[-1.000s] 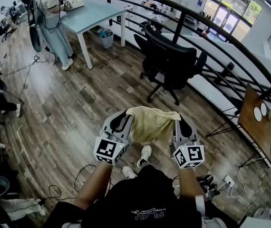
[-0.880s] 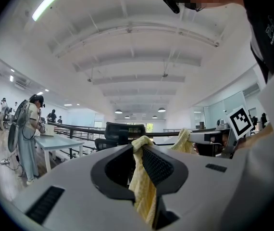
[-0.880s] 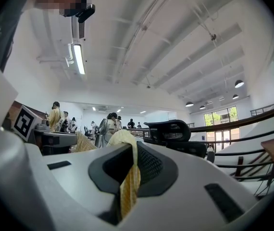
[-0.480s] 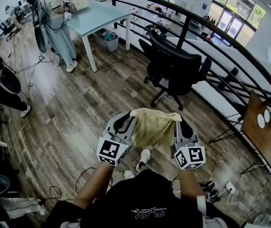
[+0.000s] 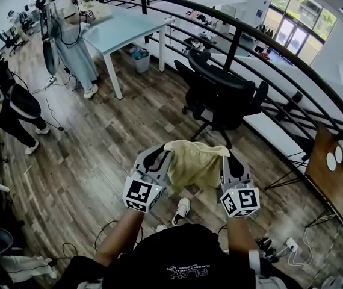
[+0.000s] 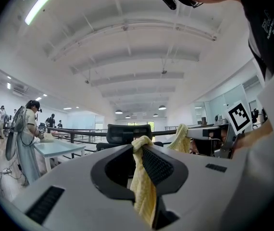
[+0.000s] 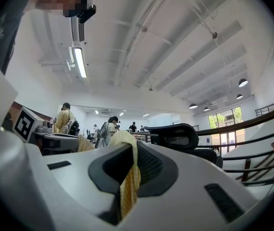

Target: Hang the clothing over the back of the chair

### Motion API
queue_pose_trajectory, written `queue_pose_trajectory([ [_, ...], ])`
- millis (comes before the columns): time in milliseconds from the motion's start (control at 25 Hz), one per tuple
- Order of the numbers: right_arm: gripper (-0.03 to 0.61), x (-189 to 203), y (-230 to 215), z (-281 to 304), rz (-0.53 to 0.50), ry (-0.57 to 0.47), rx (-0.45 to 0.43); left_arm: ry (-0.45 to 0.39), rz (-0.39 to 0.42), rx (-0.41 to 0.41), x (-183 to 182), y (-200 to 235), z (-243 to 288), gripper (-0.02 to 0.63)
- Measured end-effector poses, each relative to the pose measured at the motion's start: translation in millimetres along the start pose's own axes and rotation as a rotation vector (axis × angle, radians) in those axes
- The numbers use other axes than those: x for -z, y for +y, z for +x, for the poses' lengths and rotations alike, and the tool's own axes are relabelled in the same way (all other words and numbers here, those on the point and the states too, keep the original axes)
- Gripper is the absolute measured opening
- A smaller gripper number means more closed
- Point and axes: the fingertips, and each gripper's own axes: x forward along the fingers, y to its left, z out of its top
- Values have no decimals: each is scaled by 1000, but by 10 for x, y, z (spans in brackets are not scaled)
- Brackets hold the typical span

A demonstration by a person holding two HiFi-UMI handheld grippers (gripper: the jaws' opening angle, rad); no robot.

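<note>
A yellow cloth (image 5: 194,164) is held spread between the two claws, above the wooden floor (image 5: 93,143). The left claw (image 5: 158,156) is clamped on the cloth's corner at 9 o'clock, and the right claw (image 5: 228,156) is clamped on the corner at 3 o'clock. Both are pointed level. A black chair (image 5: 222,95) is seen at 12 o'clock beside the railing (image 5: 292,59), well apart from the cloth. A tabletop (image 5: 120,23) stands at 11 o'clock.

Wood floor (image 5: 99,152), black office chair (image 5: 222,98), pale table (image 5: 129,26) standing on it
</note>
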Motion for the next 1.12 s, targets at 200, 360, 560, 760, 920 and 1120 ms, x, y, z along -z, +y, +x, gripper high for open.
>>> queue_pose_trajectory([
  [200, 26, 1, -144, 169, 3, -7, 3, 0, 25, 1, 3, 83, 231, 67],
  [360, 26, -24, -272, 330, -8, -18, 9, -7, 26, 5, -16, 170, 436, 67],
  [560, 26, -82, -408, 502, -18, -17, 14, -14, 21, 3, -61, 271, 683, 67],
  [760, 26, -138, -510, 688, -54, -33, -10, -24, 27, 0, -128, 378, 905, 67],
  [920, 26, -248, -589, 846, -79, -49, -33, -21, 31, -12, -216, 458, 1098, 67],
  [1120, 26, -328, -709, 980, -135, -64, -56, -18, 40, -31, -263, 513, 1296, 67],
])
